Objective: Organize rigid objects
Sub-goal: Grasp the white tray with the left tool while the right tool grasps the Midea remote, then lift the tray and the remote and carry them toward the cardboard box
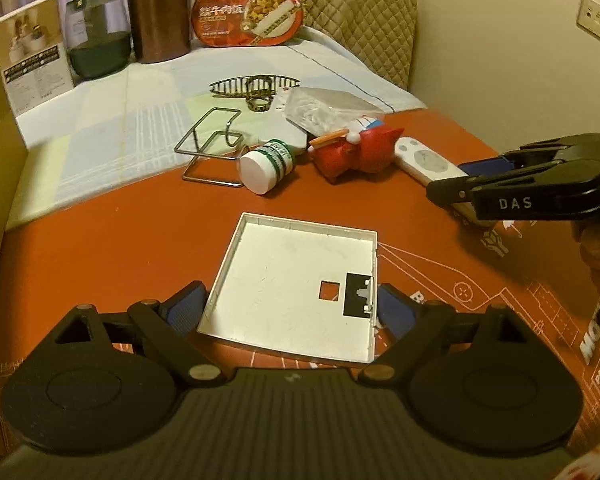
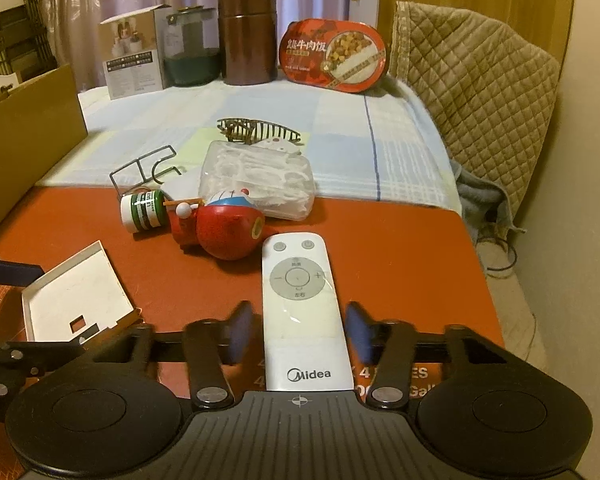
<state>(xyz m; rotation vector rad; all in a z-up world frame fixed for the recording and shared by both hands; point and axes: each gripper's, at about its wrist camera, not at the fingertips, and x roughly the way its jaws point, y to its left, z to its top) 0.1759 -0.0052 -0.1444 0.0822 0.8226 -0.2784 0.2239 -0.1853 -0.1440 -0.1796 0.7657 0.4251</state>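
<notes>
On a red worktop (image 1: pixel 120 240), the left hand-held gripper (image 1: pixel 292 306) has its fingers spread apart on either side of a shallow white square tray (image 1: pixel 296 288). The right hand-held gripper (image 2: pixel 296 330) is also spread apart, straddling a white Midea remote (image 2: pixel 300 300) without touching it. Just beyond the remote lie a red toy figure (image 2: pixel 224 232) and a small green-labelled bottle (image 2: pixel 142 212).

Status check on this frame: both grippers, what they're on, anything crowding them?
Left gripper open, straddling white tray. Right gripper open around white remote, not clamped. Red toy close beside the remote's far end.
</notes>
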